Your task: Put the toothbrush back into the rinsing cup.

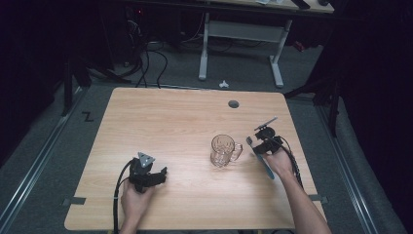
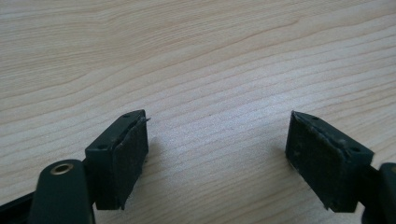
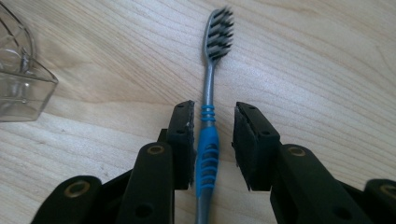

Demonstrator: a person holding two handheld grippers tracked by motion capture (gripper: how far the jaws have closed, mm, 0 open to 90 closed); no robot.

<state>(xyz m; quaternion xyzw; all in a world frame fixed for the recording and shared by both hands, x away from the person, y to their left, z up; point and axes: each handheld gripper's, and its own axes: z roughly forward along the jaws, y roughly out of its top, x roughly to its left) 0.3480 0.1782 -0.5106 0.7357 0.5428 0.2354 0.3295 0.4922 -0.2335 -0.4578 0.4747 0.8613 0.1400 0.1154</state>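
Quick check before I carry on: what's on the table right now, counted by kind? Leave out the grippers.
Toothbrush: 1, lying flat between the right gripper's fingers
Glass mug: 1, upright, left of the toothbrush in the high view
Total: 2

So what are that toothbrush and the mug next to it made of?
The toothbrush looks like plastic: a smooth grey stem, a ribbed blue grip that may be rubbery, and dark bristles. The mug seems to be clear glass, or possibly clear plastic: the table shows through it, and its wall has a cut pattern. The table's top looks like pale wood-grain laminate with a matte finish.
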